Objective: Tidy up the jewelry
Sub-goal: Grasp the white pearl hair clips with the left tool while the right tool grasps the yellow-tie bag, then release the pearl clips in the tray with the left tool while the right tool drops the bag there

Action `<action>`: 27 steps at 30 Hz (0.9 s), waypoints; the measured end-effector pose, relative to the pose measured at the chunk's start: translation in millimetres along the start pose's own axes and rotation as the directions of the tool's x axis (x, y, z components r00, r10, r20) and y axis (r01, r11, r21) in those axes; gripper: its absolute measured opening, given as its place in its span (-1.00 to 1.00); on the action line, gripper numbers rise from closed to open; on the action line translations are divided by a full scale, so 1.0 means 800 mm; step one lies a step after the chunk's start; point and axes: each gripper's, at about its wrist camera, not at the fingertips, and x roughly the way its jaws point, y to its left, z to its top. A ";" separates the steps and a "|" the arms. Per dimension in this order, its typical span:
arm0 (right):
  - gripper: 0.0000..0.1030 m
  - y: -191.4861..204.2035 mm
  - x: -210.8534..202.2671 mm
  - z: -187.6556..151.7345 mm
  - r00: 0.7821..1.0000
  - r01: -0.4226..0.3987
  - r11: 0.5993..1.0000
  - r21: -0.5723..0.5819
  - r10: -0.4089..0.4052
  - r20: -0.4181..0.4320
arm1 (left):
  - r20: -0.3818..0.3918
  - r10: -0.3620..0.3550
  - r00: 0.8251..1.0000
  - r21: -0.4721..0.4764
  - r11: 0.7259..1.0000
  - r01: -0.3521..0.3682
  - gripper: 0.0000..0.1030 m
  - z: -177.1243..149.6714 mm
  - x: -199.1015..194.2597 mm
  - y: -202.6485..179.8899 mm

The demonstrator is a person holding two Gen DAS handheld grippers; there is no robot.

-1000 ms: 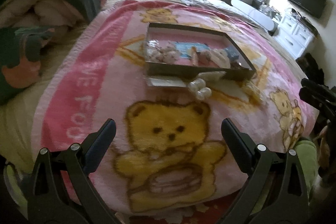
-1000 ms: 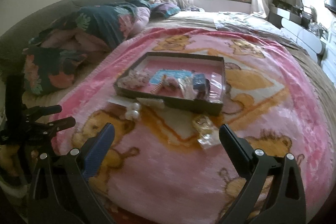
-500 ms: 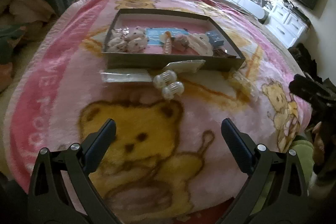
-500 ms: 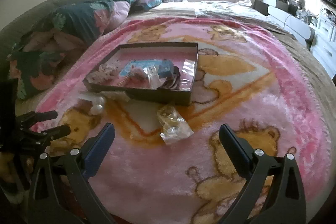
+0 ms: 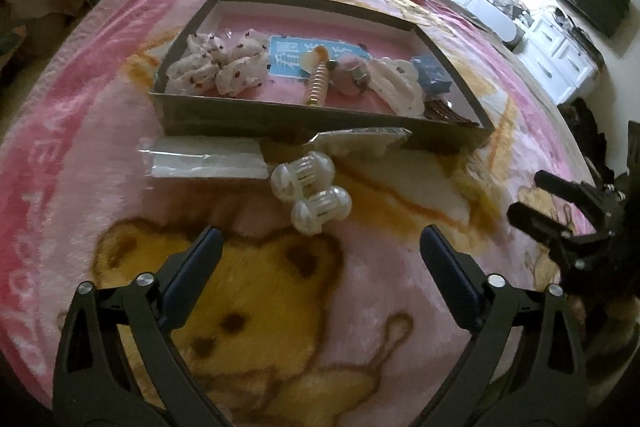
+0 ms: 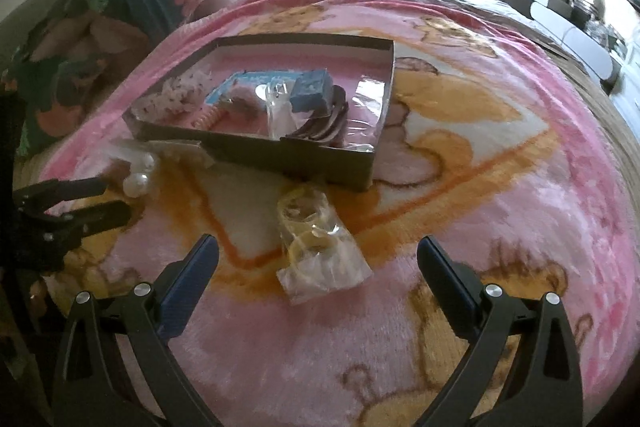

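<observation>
Pink blanket (image 5: 80,131): both grippers closer; pearl clips (image 5: 310,193), bag (image 6: 320,247) larger.

Fuzzy plush blanket (image 5: 100,131); glossy pearly plastic clips (image 5: 310,193); crinkled clear plastic bag (image 6: 320,255); matt cardboard tray (image 5: 280,121).
</observation>
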 end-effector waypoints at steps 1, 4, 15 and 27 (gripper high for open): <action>0.92 -0.002 0.005 0.001 1.000 -0.001 1.000 -0.002 0.001 -0.006 | -0.001 0.001 1.000 -0.009 1.000 -0.001 0.68 0.002 0.004 0.001; 0.92 -0.006 0.019 0.004 1.000 -0.005 1.000 0.004 0.005 -0.024 | -0.007 -0.006 1.000 -0.029 1.000 0.006 0.54 0.006 0.016 0.000; 0.75 -0.011 0.053 0.005 0.998 -0.034 0.999 -0.009 0.033 -0.060 | 0.019 0.039 0.999 -0.031 0.999 -0.039 -0.35 0.011 0.030 -0.003; -0.13 0.018 0.043 -0.014 0.997 -0.061 0.997 -0.050 0.058 -0.052 | 0.031 0.020 0.999 -0.001 1.000 -0.020 -0.36 -0.004 0.004 -0.001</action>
